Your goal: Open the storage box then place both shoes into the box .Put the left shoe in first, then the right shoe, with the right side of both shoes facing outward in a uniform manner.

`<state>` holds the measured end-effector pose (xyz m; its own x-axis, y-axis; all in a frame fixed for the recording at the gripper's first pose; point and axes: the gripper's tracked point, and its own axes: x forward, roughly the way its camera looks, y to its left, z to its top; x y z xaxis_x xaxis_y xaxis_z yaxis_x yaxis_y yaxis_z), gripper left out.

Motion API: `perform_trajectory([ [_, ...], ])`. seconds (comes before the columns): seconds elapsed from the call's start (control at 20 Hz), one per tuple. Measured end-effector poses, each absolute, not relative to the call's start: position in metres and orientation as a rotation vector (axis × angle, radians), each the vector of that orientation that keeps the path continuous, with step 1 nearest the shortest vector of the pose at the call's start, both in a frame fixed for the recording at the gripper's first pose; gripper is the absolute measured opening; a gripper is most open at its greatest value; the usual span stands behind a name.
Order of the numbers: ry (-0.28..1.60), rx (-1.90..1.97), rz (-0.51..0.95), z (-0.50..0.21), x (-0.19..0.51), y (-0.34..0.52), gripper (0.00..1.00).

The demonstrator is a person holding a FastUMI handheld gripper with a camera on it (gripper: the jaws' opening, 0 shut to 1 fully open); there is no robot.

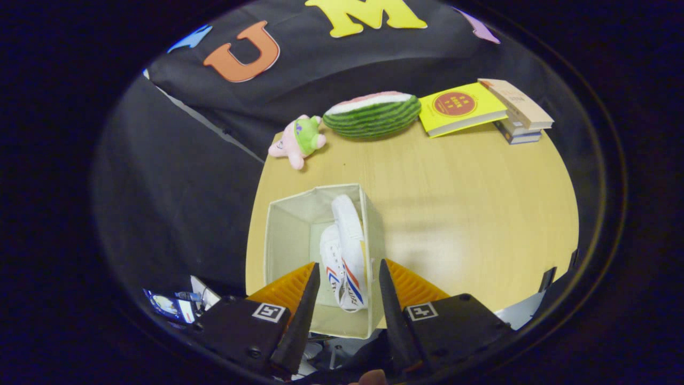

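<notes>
An open cream fabric storage box [286,240] stands on the wooden table near its front edge. Inside it lie white shoes with red and blue stripes [346,251], one on its side against the box's right wall and another beside it. My gripper [348,275] hovers above the box's near part with its fingers apart and nothing pressed between them. The shoes show through the gap between the fingers, below them.
Past the box, at the back of the table [454,203], sit a pink and green plush toy [299,140], a watermelon-shaped cushion [373,115] and a stack of books [481,107]. Small items lie on the floor [176,305] left of the table.
</notes>
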<state>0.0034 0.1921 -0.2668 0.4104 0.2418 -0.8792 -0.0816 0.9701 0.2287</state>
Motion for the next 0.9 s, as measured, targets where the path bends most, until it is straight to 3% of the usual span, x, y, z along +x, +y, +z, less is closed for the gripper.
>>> perform_trajectory([
  [0.35, 0.733, 0.099, 0.072, -0.175, 0.0, 0.144, 0.68],
  [0.45, 0.611, 0.051, 0.024, -0.149, -0.008, 0.126, 0.82],
  [0.65, 0.416, 0.026, -0.064, -0.111, -0.016, 0.104, 0.88],
  [0.9, 0.313, 0.043, -0.119, -0.089, -0.031, 0.08, 0.9],
])
